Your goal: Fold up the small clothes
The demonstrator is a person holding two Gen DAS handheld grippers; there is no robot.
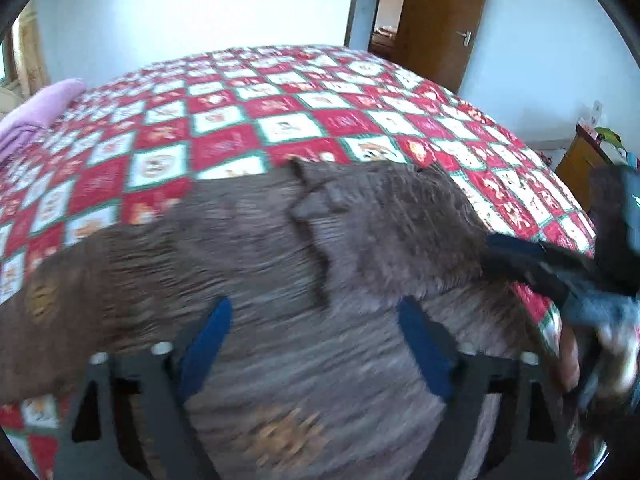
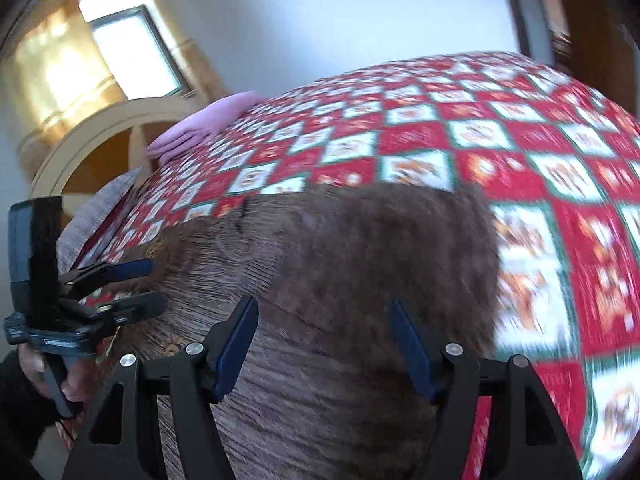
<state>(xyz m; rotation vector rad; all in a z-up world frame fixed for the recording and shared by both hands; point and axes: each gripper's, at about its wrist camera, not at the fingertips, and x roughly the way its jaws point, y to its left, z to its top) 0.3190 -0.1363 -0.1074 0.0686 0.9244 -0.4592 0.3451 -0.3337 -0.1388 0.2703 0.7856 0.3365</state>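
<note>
A brown ribbed knit garment (image 1: 248, 264) lies spread on the bed's red, white and green checked quilt (image 1: 280, 112); part of it is folded over with a fuzzy side up (image 1: 400, 232). My left gripper (image 1: 314, 312) is open just above the garment, fingers apart and empty. My right gripper (image 2: 322, 312) is open above the same garment (image 2: 320, 264), empty. In the left wrist view the right gripper (image 1: 532, 264) shows at the right edge of the garment. In the right wrist view the left gripper (image 2: 156, 288) shows at the garment's left edge, fingers apart.
A pink folded blanket (image 1: 44, 108) lies at the bed's far left corner. A brown wooden door (image 1: 444, 20) stands behind the bed. A wooden cabinet (image 1: 580, 164) stands to the right. A window (image 2: 132, 52) and a grey pillow (image 2: 100, 208) are at the bed's head.
</note>
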